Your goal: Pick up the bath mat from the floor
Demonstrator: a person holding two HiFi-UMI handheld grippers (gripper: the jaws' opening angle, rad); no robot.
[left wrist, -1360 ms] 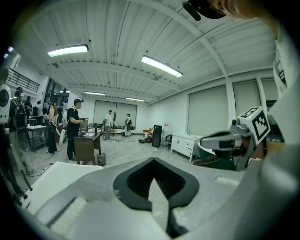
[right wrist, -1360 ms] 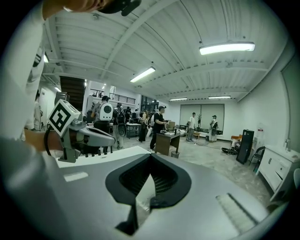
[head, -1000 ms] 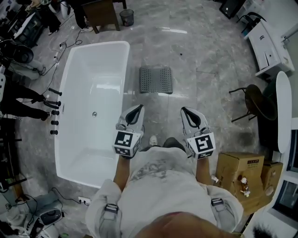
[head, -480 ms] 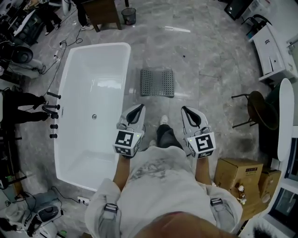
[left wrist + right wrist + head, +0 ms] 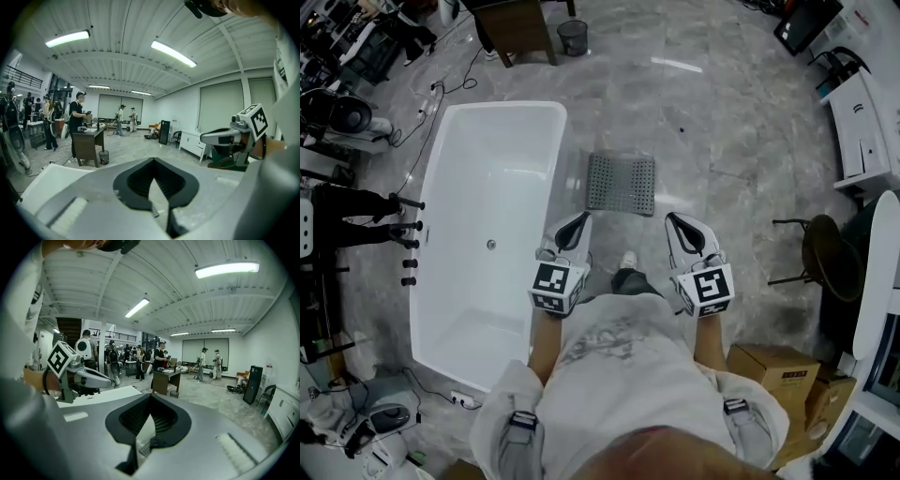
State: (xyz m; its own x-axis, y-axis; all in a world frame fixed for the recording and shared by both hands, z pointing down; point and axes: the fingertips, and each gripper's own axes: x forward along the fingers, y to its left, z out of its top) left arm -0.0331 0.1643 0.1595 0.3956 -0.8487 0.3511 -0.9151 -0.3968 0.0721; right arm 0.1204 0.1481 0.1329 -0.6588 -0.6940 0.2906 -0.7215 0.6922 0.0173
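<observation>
a person closes in on the grey bath mat [image 5: 621, 184], which lies on the marble floor [image 5: 722, 141] at twelve o'clock from the two grippers, nearer them than a second ago and well apart from both. the left gripper [image 5: 578, 217] and right gripper [image 5: 672, 218] are held side by side, jaws closed and empty. a white bathtub [image 5: 487, 178] lies at the mat's nine o'clock. one shoe [image 5: 628, 261] now shows between the grippers.

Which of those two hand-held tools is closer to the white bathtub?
The left tool: its tip hangs just beside the edge of the bathtub. The right tool is out over the floor, on the far side of the person's shoe.
</observation>
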